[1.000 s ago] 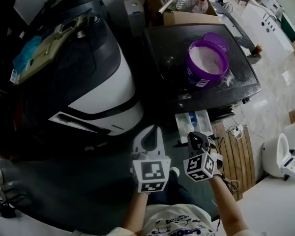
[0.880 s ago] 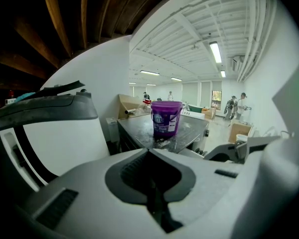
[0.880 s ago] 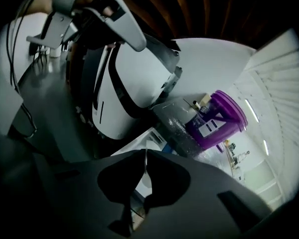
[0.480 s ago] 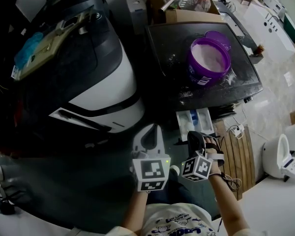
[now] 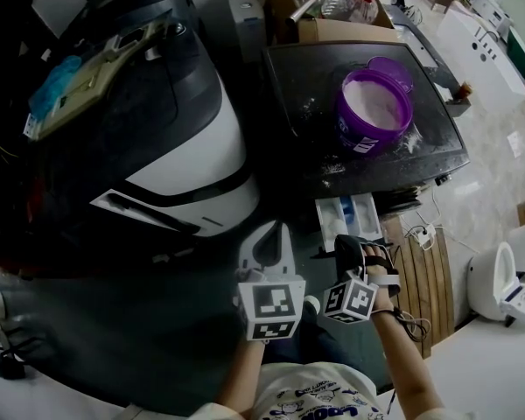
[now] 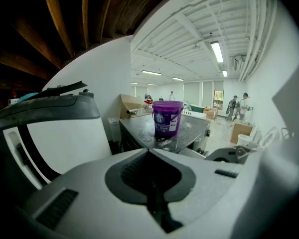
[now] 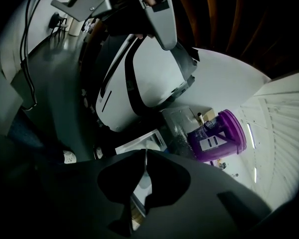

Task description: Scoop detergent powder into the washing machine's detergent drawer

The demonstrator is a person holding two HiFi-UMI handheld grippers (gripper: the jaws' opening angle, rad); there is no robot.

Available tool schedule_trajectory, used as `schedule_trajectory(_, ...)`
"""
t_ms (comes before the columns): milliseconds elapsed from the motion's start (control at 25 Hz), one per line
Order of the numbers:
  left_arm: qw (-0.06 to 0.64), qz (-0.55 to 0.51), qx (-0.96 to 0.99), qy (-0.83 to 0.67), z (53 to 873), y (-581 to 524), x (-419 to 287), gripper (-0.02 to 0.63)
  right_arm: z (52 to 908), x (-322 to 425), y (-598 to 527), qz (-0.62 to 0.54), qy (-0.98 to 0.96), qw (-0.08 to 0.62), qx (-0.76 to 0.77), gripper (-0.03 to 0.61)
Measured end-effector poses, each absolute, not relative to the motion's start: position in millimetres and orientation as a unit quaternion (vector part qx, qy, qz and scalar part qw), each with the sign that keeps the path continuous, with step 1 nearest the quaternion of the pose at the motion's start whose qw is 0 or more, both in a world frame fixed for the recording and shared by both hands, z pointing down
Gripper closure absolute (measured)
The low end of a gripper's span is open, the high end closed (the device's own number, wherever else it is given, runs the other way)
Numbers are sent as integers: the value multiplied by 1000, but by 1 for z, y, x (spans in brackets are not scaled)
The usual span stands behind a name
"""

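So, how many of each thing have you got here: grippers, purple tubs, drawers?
Grippers: 2 (left gripper, right gripper)
Purple tub of powder: 1
Open detergent drawer: 1
Total: 4

I am in a big open test hall or lab, not a home. The washing machine (image 5: pixel 306 129) at my 1 o'clock stands out on a pale polished floor (image 5: pixel 499 156) with no walls round it. A bulky white and black machine (image 5: pixel 184 156) sits at 11 o'clock. Open cardboard boxes (image 5: pixel 337 30) stand behind at 12 o'clock. A white toilet (image 5: pixel 493 280) stands loose at 3 o'clock, near a slatted wooden board (image 5: pixel 424 278), and a cable (image 5: pixel 417 232) lies on the floor. In the left gripper view I see a high white ceiling (image 6: pixel 189 29) with bare beams and long strip lights (image 6: pixel 217 51). People (image 6: pixel 245 103) stand far off across the room.
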State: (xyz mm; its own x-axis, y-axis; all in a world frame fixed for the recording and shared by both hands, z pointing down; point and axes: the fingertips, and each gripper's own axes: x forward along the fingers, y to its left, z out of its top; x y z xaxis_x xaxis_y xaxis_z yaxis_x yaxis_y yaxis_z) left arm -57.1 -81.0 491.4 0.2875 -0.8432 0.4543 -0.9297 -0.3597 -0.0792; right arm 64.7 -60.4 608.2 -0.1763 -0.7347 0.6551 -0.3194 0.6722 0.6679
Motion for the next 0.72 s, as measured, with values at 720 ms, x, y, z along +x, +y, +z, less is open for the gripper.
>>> schedule_trajectory(720,93,206,793,-565,478,-85,-62,612,565,70,-74,-84,-780,431,445,557)
